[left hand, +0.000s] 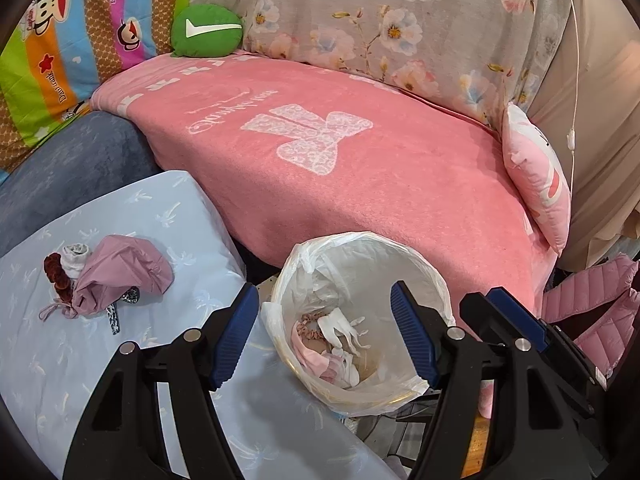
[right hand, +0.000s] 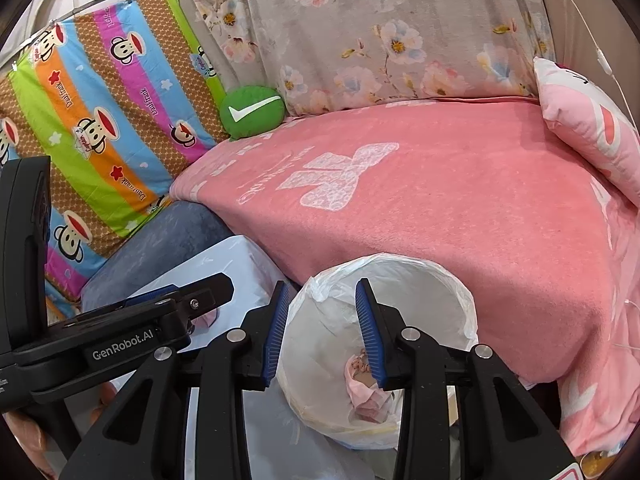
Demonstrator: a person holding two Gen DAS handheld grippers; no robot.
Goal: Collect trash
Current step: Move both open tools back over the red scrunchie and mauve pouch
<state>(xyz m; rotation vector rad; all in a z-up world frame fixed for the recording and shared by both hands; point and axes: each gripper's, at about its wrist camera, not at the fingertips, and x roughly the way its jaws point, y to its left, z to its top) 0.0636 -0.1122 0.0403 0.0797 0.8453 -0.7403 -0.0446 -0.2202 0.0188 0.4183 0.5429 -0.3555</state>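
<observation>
A round bin lined with a white plastic bag stands between the light blue table and the pink bed. It holds pink and white scraps. My left gripper is open and empty above the bin's mouth. My right gripper is open and empty over the same bin, where pink crumpled trash lies inside. On the table to the left lie a mauve drawstring pouch, a dark red scrunchie, a small grey roll and a patterned strip.
The light blue patterned table is at the left. The bed with a pink blanket fills the middle, with a green check-mark cushion, a pink pillow and a floral cover behind. A pink padded jacket lies at the right.
</observation>
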